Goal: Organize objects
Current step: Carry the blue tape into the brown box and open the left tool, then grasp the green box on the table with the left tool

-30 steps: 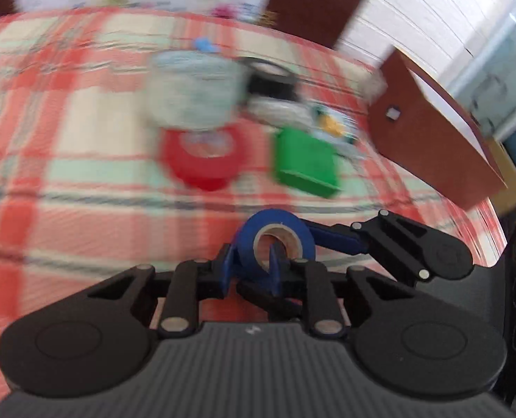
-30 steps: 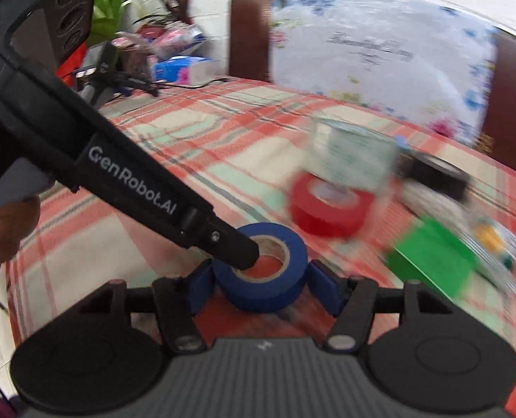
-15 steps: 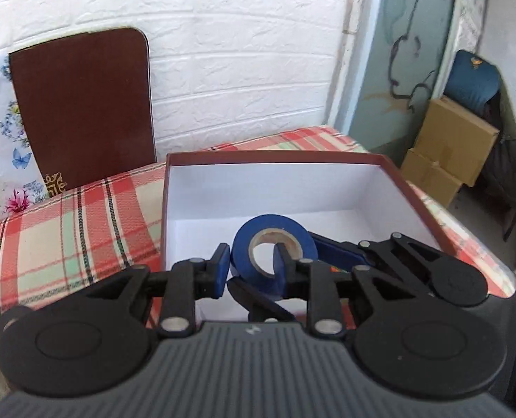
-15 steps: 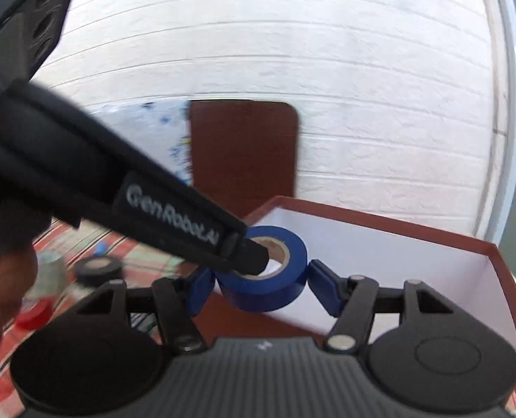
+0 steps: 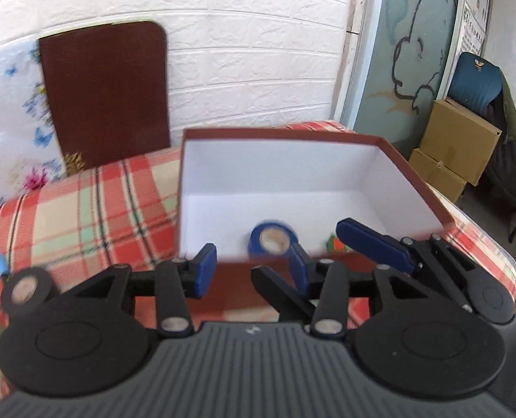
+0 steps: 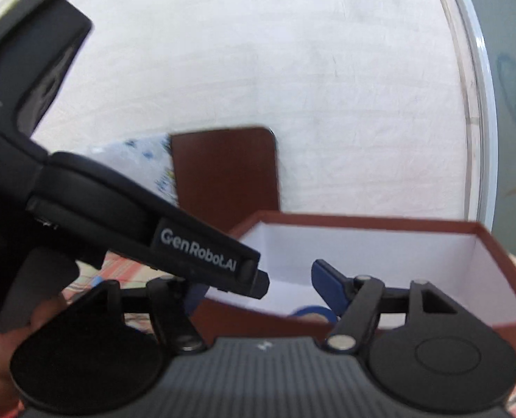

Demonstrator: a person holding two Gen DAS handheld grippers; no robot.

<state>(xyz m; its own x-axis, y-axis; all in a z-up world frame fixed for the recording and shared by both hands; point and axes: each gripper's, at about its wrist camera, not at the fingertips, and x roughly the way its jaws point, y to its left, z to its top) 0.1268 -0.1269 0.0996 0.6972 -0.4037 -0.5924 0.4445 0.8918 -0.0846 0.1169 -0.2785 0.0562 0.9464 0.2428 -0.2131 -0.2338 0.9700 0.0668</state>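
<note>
While level at the near rim of the box (image 5: pixel 415 170) on the table (image 5: pixel 66 216), both jaws spread wide and empty, blue tape roll (image 5: pixel 273 240) lying inside, left gripper (image 5: pixel 251 264) crossing before right gripper (image 6: pixel 258 289).

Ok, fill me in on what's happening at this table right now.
A person with a gripper in each hand is sorting things into a red box with a white inside, on a plaid tablecloth. A blue tape roll sits inside the box, free of both grippers. The left gripper and the right gripper are both open at the box's near rim. A black tape roll waits on the cloth outside.
</note>
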